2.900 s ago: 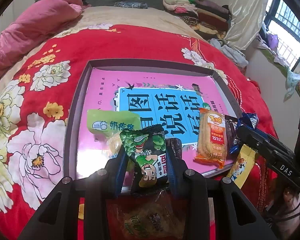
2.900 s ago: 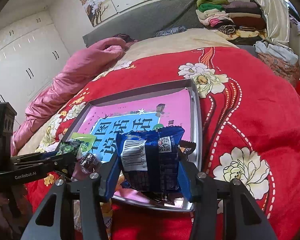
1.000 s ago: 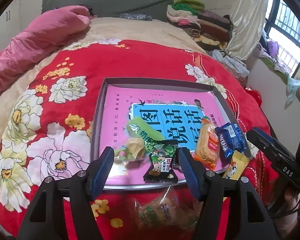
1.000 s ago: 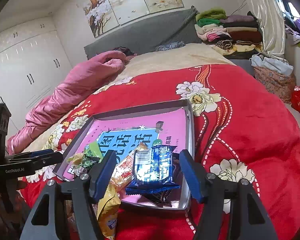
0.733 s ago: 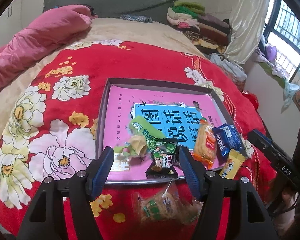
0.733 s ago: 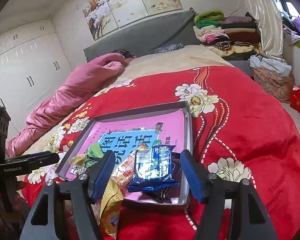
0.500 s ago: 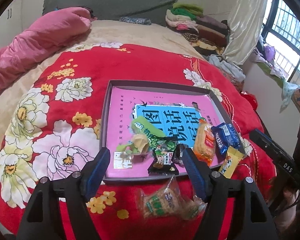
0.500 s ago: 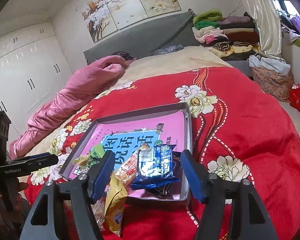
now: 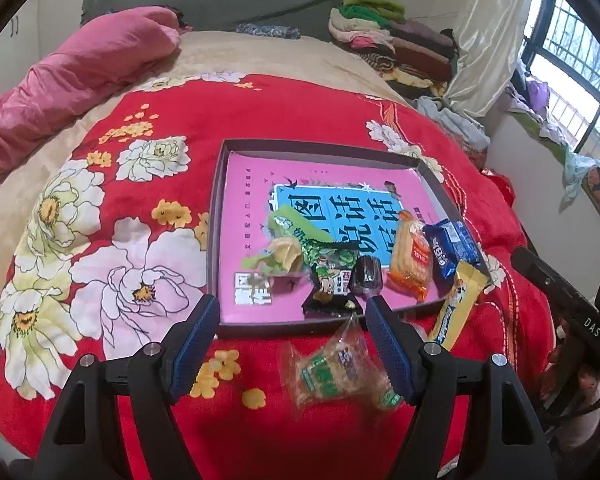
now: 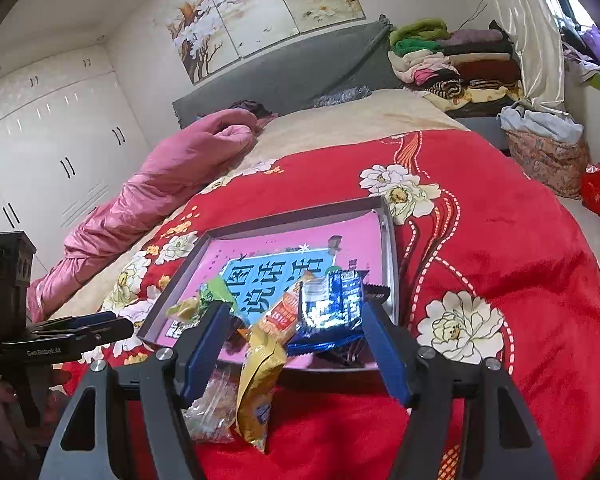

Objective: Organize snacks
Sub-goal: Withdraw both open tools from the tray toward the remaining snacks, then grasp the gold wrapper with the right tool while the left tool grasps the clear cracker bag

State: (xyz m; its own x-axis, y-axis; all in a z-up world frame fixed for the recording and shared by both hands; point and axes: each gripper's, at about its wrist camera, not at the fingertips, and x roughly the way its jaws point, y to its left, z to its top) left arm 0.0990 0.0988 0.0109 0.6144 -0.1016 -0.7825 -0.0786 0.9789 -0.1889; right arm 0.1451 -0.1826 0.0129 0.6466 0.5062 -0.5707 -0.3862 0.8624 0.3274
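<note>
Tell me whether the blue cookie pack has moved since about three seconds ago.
Yes. The blue cookie pack left the right gripper, now open, and lies inside the tray by its right wall.

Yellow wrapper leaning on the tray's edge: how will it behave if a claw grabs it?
The yellow wrapper looks like thin crinkly film, so probably light and floppy. It lies half over the tray rim, so a nudge may slide it off. Its glossy surface could slip.

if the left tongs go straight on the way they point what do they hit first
Probably the clear crinkly cracker packet with green print on the red blanket, lying between the open left tongs; past it, the grey tray rim. Depth is uncertain.
</note>
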